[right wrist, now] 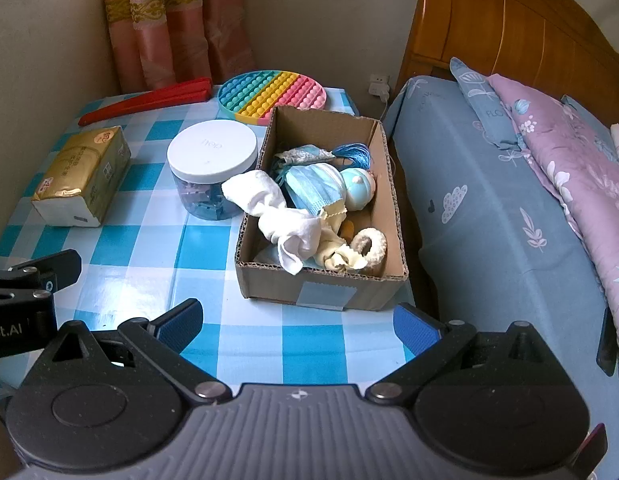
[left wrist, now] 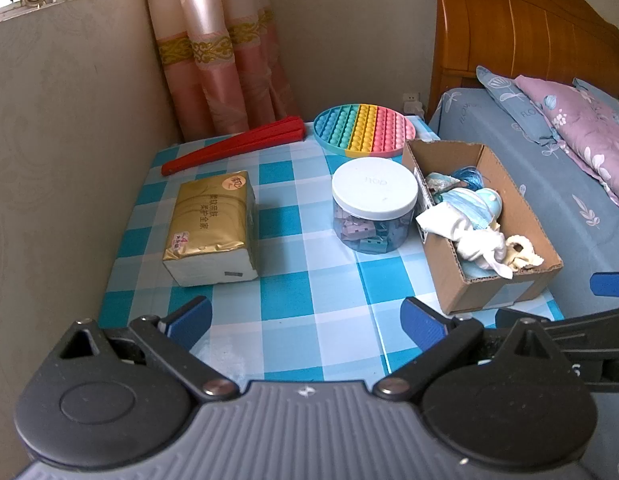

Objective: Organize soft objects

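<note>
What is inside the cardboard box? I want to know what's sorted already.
The cardboard box holds a white cloth, blue face mask, blue-white ball, fuzzy ring and blue string. Whatever lies beneath them is covered.

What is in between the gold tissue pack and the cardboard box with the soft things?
The clear jar with the white lid stands between the tissue pack and the cardboard box. Both wrist views show it.
</note>
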Tool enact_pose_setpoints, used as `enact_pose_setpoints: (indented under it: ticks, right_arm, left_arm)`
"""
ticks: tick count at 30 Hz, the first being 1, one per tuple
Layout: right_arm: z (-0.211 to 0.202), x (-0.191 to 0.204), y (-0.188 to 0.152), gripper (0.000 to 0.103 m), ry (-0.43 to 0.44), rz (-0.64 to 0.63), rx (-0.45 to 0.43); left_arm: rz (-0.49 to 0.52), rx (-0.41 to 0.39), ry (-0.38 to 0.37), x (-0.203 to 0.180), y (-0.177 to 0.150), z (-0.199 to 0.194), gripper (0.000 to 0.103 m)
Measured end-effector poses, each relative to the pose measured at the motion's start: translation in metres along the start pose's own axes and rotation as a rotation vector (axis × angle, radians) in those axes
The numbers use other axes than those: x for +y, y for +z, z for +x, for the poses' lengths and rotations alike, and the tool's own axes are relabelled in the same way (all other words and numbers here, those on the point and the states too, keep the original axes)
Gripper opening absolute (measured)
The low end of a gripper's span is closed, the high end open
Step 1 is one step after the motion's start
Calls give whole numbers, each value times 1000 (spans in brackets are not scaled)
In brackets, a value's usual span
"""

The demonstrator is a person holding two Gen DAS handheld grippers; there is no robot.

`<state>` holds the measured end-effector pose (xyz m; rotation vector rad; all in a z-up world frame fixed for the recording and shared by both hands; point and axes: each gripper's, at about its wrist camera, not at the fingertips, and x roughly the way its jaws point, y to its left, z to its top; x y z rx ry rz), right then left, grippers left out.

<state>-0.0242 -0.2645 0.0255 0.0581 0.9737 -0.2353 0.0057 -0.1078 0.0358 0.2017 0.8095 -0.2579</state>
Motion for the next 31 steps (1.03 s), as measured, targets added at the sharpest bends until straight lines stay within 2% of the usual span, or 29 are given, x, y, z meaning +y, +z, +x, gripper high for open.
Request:
enact_pose_setpoints:
  ticks: [31]
  right_arm:
    - [-2, -1, -1, 103, -3, -2, -3]
  left_arm:
    - [-6, 2, -1, 0, 0, -1, 100]
